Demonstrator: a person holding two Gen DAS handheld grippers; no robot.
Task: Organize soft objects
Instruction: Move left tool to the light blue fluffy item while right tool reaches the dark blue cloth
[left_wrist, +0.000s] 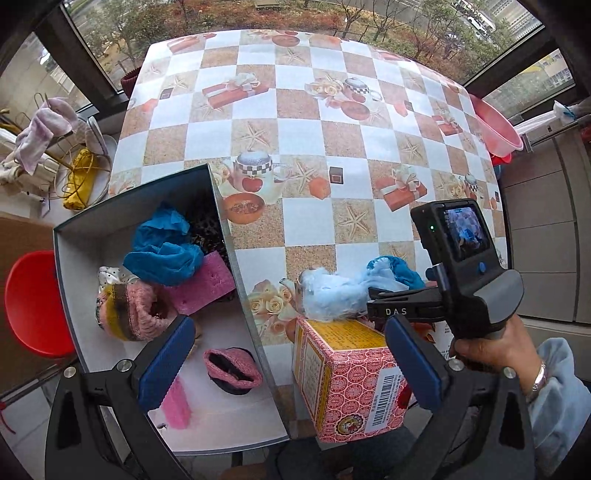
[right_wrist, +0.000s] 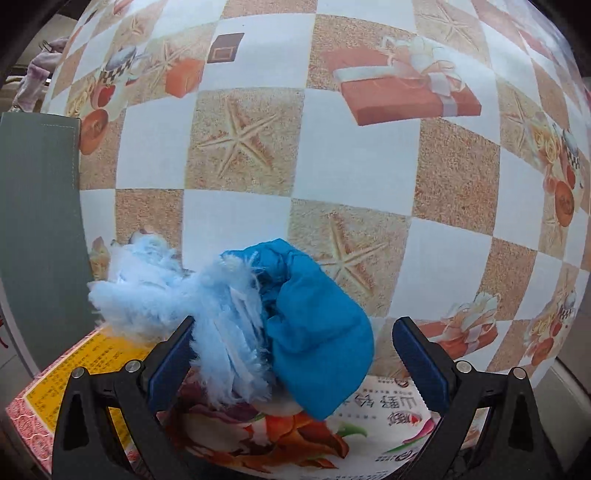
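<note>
A fluffy pale-blue and bright-blue soft toy (right_wrist: 266, 317) lies on a printed carton (right_wrist: 110, 354) on the table. My right gripper (right_wrist: 295, 354) is open with the toy between its blue pads; the toy also shows in the left wrist view (left_wrist: 332, 295). My left gripper (left_wrist: 291, 365) is open and empty, hovering between the open grey box (left_wrist: 218, 206) and the red-patterned carton (left_wrist: 351, 373). The box holds a blue cloth (left_wrist: 162, 251), a pink sponge (left_wrist: 203, 280), a pink knitted hat (left_wrist: 129, 310) and a small pink pouch (left_wrist: 232, 365).
The checkered tablecloth (left_wrist: 295, 140) stretches toward the window. A pink basin (left_wrist: 498, 129) sits at the table's right edge. A red stool (left_wrist: 33, 302) stands left of the box. Cloths and a yellow item (left_wrist: 79, 177) lie on a side surface at left.
</note>
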